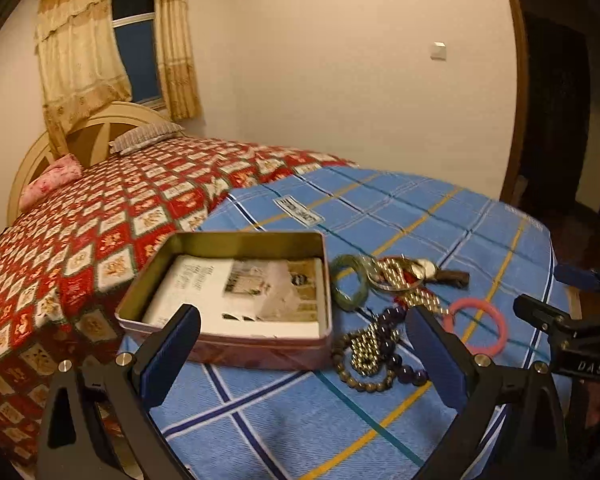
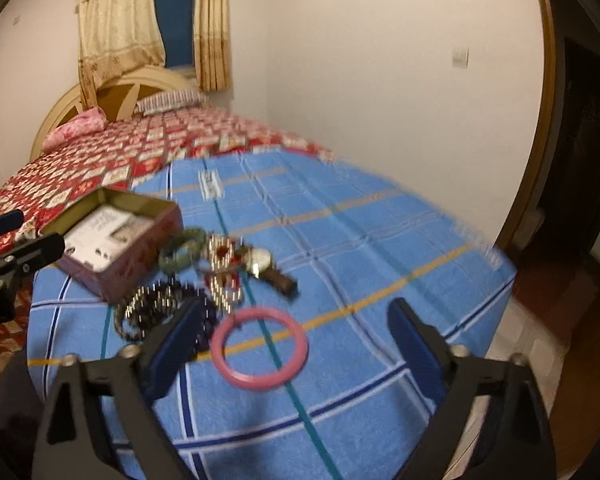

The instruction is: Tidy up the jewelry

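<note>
- Bedroom, warm light: bed (image 1: 112, 216) with a red patterned cover, curtains (image 1: 80, 52) over a dark window, plain wall behind.
- Blue plaid cloth (image 1: 400, 216) covers the work surface in front of the bed.
- Tin (image 1: 228, 300) sits open on the cloth's left part – no lid on it, printed paper (image 1: 236, 292) lying inside.
- Jewelry is piled on the cloth just right of the tin:
  - green bangle (image 1: 350, 282) nearest the tin's far right corner
  - gold chain (image 1: 400, 276) tangled with a watch (image 1: 426, 268) and a brown strap end
  - bead bracelets (image 1: 374, 354) – dark purple and brown – heaped by the tin's near right corner
  - pink bangle (image 2: 260, 348) flat on the cloth, apart from the pile, on its right side
- Left gripper (image 1: 306, 344): jaws wide apart, nothing between the pads; it hangs above the tin's near edge and the bead heap.
- Right gripper (image 2: 296, 344): jaws spread, pads touching nothing; the pink bangle lies on the cloth in the gap between the fingers, closer to the left finger.
- Right wrist view is motion-blurred, so fine detail of the pile is hard to read there.
</note>
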Available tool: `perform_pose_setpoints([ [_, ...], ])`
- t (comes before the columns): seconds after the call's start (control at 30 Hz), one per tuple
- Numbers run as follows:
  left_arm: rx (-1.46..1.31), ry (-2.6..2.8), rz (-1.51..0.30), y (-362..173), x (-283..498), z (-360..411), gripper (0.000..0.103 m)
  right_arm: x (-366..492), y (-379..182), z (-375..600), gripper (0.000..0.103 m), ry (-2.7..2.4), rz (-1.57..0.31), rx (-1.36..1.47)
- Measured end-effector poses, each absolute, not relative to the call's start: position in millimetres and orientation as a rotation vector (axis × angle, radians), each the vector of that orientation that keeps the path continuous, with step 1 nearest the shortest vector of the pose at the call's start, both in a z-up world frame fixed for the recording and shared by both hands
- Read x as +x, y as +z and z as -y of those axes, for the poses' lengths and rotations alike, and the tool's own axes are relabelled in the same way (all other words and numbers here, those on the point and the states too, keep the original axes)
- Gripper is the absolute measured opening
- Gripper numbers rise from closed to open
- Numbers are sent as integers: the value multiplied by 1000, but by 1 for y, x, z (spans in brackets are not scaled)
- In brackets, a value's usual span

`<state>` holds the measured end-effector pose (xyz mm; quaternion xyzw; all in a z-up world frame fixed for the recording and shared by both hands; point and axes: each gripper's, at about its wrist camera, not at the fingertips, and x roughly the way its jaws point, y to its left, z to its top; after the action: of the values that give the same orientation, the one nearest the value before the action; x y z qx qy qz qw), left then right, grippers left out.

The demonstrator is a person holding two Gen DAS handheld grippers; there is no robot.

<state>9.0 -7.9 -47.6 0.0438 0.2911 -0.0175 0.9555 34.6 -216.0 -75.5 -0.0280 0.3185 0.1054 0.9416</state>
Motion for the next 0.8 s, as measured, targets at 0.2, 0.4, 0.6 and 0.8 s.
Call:
perform_pose_setpoints([
  [0.2, 124, -115, -592, -57, 9, 26, 86, 40, -93, 218, 85, 259, -730, -77],
  [0.4, 129, -192, -670, -75, 18, 40, 55, 49, -108, 218, 76, 281, -780, -86],
  [0.6, 134, -234, -714, -87, 29, 53, 46, 56, -115, 223, 66, 288, -817, -64],
  [0.8, 164, -248, -776, -103, 46, 66, 29, 63, -119, 222, 62, 298, -830, -68],
])
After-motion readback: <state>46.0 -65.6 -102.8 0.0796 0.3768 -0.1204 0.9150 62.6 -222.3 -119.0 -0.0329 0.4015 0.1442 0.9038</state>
